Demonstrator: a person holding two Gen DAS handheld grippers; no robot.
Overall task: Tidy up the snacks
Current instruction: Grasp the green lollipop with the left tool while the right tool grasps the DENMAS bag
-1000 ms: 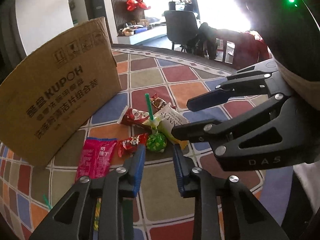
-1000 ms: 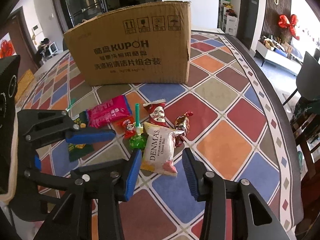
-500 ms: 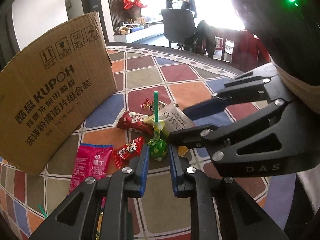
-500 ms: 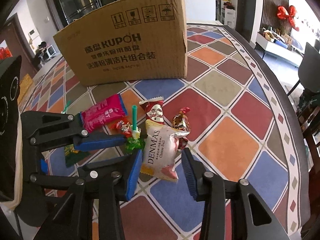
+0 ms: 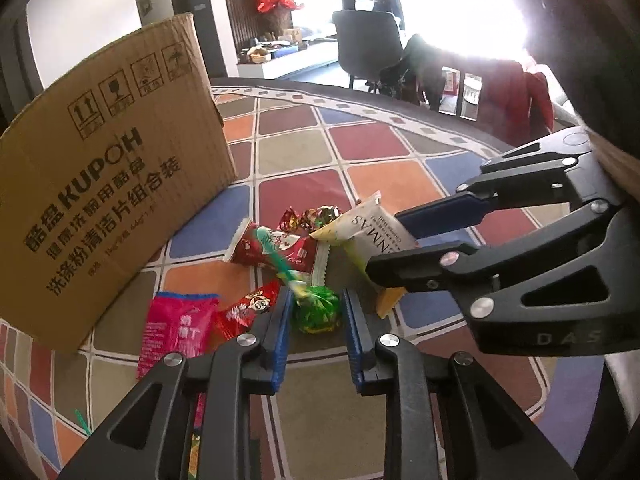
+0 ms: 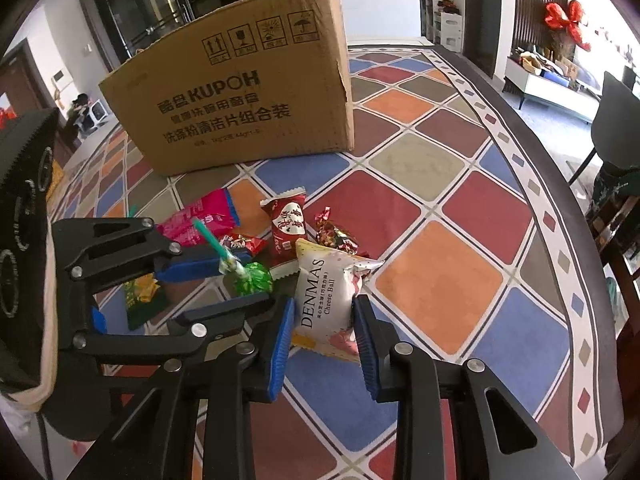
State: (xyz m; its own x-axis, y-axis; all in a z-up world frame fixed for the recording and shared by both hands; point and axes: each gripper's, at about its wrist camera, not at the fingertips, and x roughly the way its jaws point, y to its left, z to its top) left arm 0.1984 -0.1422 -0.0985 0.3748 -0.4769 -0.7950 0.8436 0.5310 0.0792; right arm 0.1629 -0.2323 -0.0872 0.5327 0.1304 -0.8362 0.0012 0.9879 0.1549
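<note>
Gripping a lollipop (image 5: 316, 312) by its crinkly green foil head, the left claw (image 5: 314, 312) is closed on it, its teal stick slanting up. The right claw (image 6: 322, 314) is closing on a puffy white DENMAS cheese ball packet (image 6: 326, 300), pads touching its sides. Both sit among glossy wrapped sweets on the bench's (image 6: 440, 284) colourful diamond-patterned cloth, before a corrugated cardboard box (image 6: 240, 104).

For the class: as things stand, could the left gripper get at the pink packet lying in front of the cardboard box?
Probably not yet: the left gripper is shut on the green lollipop. The pink packet lies uncovered just beside it.
</note>
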